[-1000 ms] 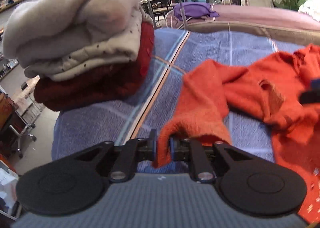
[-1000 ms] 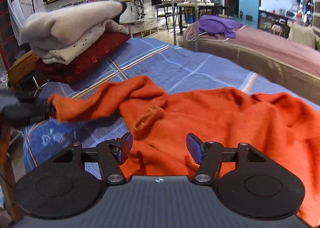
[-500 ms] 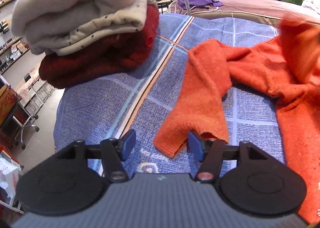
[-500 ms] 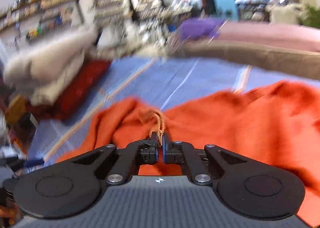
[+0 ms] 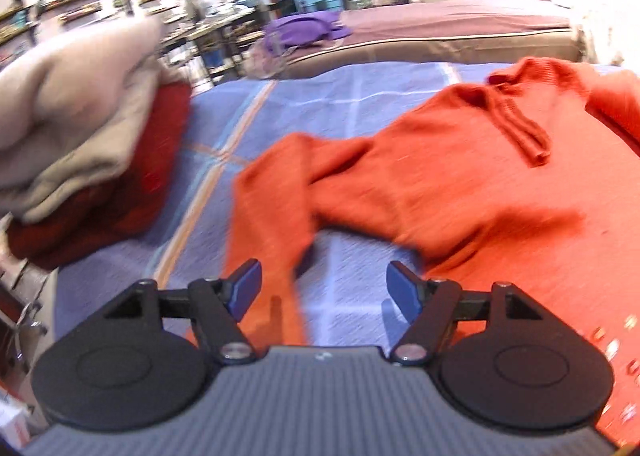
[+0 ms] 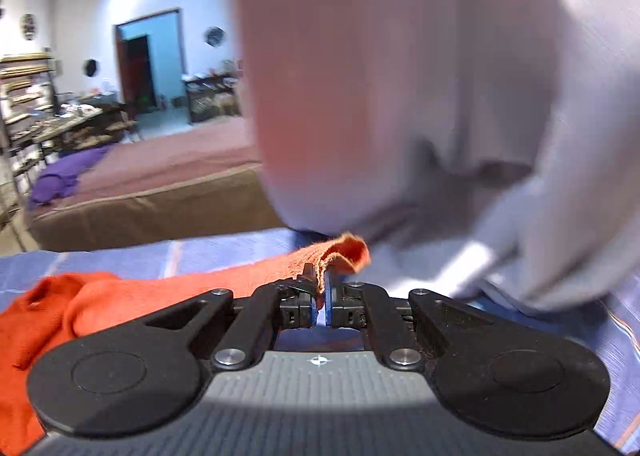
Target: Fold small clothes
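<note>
An orange sweater [image 5: 460,183] lies spread on the blue checked cover [image 5: 320,115]. One of its sleeves [image 5: 272,215] runs down toward my left gripper [image 5: 324,286]. That gripper's jaws are opening; the sleeve end lies loose between them near the left finger, with no pad pressing on it. In the right wrist view, my right gripper [image 6: 322,288] is shut on a ribbed edge of the orange sweater [image 6: 180,292]. It holds that edge lifted and stretched away from the bunched rest of the garment at the left.
A stack of folded clothes [image 5: 80,127], cream on top of dark red, sits at the left of the cover. A person's pale grey clothing [image 6: 440,95] fills the right wrist view's upper right, close to the gripper. Behind stands a brown-sided bed [image 6: 140,195] with a purple garment [image 6: 68,171].
My left gripper let go of the sleeve end and opened, then shifted right. My right gripper shut on the sweater's edge and swung far to the right with it, toward the person.
</note>
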Demonstrator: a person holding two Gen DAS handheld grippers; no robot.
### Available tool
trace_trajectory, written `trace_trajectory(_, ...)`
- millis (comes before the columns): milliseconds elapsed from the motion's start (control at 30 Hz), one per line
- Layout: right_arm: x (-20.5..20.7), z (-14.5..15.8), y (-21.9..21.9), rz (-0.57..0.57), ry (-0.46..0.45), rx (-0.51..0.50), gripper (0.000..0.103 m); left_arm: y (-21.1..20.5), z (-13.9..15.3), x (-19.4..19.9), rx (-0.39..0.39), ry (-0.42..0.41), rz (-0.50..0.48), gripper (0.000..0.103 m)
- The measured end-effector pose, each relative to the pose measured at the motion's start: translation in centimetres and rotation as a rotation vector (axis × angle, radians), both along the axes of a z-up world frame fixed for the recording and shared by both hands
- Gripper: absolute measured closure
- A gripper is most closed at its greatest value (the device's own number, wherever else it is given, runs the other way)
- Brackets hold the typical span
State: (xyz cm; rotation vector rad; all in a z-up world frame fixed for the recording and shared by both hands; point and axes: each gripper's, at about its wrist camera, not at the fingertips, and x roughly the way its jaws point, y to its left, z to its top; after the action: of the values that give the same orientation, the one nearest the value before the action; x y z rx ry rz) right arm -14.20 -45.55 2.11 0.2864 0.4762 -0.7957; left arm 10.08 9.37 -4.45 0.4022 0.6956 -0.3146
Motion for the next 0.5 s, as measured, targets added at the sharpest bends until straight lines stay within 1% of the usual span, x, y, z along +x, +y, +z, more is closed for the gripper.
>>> trace_trajectory(67, -0.9, -1.0, -0.9, -0.042, 0.052, -0.02, 0.097, -1.7, 0.3, 0.6, 0.001, 0.015, -0.045, 0.034)
trace_trajectory(167, -1.8, -2.8, -2.3, -0.107, 0.046, 0.053, 0.097, -3.8, 0.9, 0.8, 0.014, 0.018, -0.111, 0.031)
trace_trajectory(200, -2.0, -3.1, -2.4, -0.118, 0.063, 0.047, 0.097, -4.3, 1.1, 0.7, 0.019, 0.017, -0.125, 0.027)
trace_trajectory(233, -1.7, -3.2, -2.3, -0.121, 0.084, 0.027, 0.097, -4.7, 1.3, 0.6, 0.02, 0.015, -0.139, 0.021)
trace_trajectory(300, -1.7, -3.7, -2.4, -0.122, 0.133, 0.002, 0.096, -5.5, 1.4, 0.5, 0.017, 0.022, -0.167, 0.014)
trace_trajectory(333, -1.9, -3.9, -2.4, -0.135, 0.143, 0.004, 0.096, -5.8, 1.3, 0.4, 0.017, 0.028, -0.174, 0.014)
trace_trajectory(367, -2.3, -4.0, -2.6, -0.152, 0.144, 0.016, 0.093, -6.0, 1.2, 0.3, 0.018, 0.033, -0.179, 0.014)
trace_trajectory(400, -2.6, -4.1, -2.6, -0.16, 0.142, 0.027, 0.082, -6.3, 1.0, 0.3, 0.021, 0.039, -0.186, 0.014)
trace_trajectory(433, -3.0, -4.3, -2.7, -0.16, 0.134, 0.032, 0.075, -6.5, 0.7, 0.1, 0.026, 0.045, -0.191, 0.014)
trace_trajectory(467, -3.3, -4.3, -2.7, -0.159, 0.128, 0.026, 0.056, -6.8, 0.4, 0.0, 0.034, 0.05, -0.197, 0.014)
trace_trajectory(500, -3.3, -4.1, -2.5, -0.164, 0.129, 0.012, 0.042, -7.1, 0.1, -0.2, 0.04, 0.052, -0.205, 0.014)
